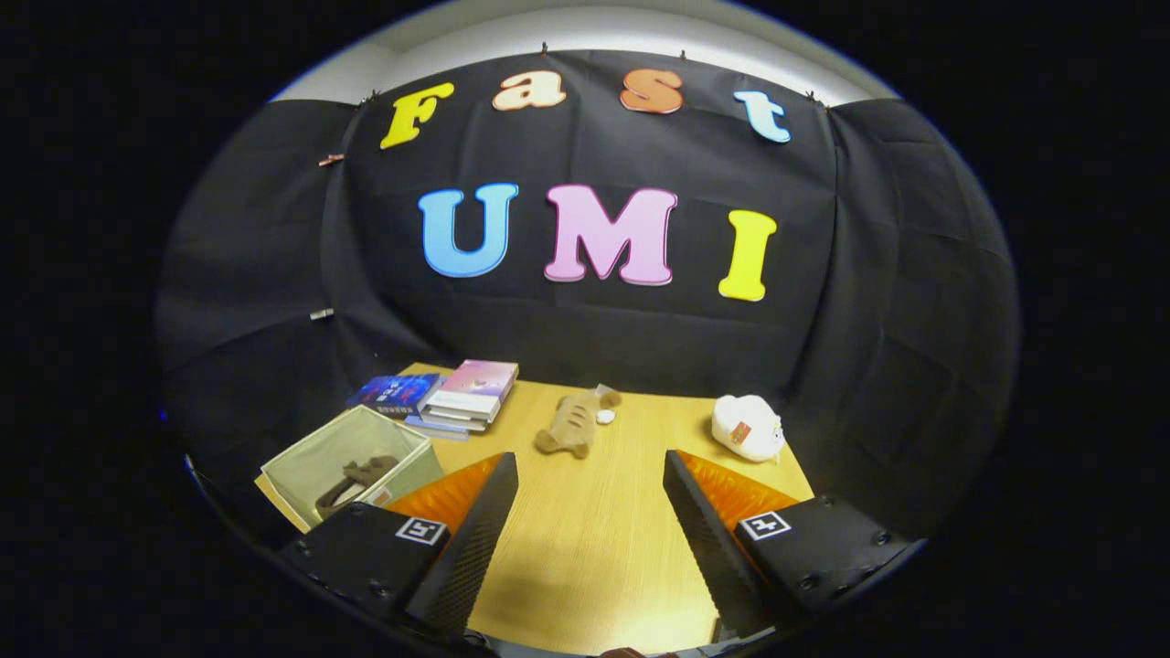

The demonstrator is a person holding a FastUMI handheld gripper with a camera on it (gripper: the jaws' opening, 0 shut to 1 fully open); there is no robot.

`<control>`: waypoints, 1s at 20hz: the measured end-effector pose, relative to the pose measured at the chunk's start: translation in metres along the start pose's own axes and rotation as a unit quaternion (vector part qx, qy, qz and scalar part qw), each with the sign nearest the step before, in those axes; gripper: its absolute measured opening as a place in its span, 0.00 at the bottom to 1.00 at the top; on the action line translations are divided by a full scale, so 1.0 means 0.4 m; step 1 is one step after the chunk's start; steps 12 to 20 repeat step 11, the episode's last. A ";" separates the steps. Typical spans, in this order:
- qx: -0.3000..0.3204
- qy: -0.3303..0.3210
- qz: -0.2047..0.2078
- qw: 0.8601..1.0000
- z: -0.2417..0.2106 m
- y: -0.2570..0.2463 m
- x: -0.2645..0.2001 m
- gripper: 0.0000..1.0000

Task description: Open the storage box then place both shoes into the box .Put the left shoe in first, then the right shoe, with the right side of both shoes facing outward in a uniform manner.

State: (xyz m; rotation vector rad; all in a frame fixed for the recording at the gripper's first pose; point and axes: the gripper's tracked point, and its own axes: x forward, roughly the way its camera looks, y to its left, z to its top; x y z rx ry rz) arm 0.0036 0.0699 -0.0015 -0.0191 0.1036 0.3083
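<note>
A pale green storage box [311,461] stands open on the wooden table [594,548], beside the left finger. A dark brown shoe [355,482] lies inside it. My gripper [590,471] hovers above the table's near part, open, with only bare wood between the fingers [475,530]. No lid is visible on the box.
A stack of books [471,395] and a blue book [395,393] lie at the table's back left, behind the box. A tan plush toy [571,422] lies beyond the fingers at mid-table. A white plush toy [748,427] sits at the back right. Black cloth walls the booth.
</note>
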 end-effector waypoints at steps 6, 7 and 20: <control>-0.034 -0.067 -0.010 0.997 0.041 -0.112 -0.047 0.99; -0.039 -0.065 -0.001 0.997 0.035 -0.109 -0.043 0.99; -0.024 -0.062 0.037 0.997 0.032 -0.120 -0.010 0.98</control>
